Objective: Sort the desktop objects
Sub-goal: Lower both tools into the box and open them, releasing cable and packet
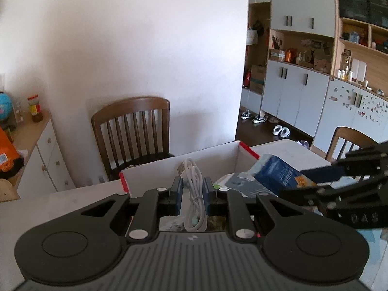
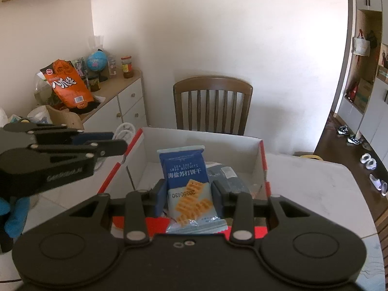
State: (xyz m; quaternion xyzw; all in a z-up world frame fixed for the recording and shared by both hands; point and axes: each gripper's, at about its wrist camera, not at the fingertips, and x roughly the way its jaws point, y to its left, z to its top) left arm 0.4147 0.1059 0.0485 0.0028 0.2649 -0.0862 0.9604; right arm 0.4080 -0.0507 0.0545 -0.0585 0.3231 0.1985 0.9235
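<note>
The left hand-held gripper point(image 1: 191, 189) pinches a soft, light white cable point(image 1: 194, 194) mid-coil, the right hand-held gripper point(image 2: 189, 191) squeezes a light, crushable biscuit packet point(image 2: 186, 181), both above the box point(image 2: 201, 143) at the desk's point(image 2: 315, 181) far edge.

The coiled cable point(image 1: 194, 189) is white, the biscuit packet point(image 2: 188, 181) blue with orange crackers (white lettering), the box point(image 2: 263, 167) white with red edges.

white coiled cable point(image 1: 194, 194): upright, over box | blue biscuit packet point(image 2: 188, 181): upright, above red-edged box point(image 2: 201, 143)
</note>
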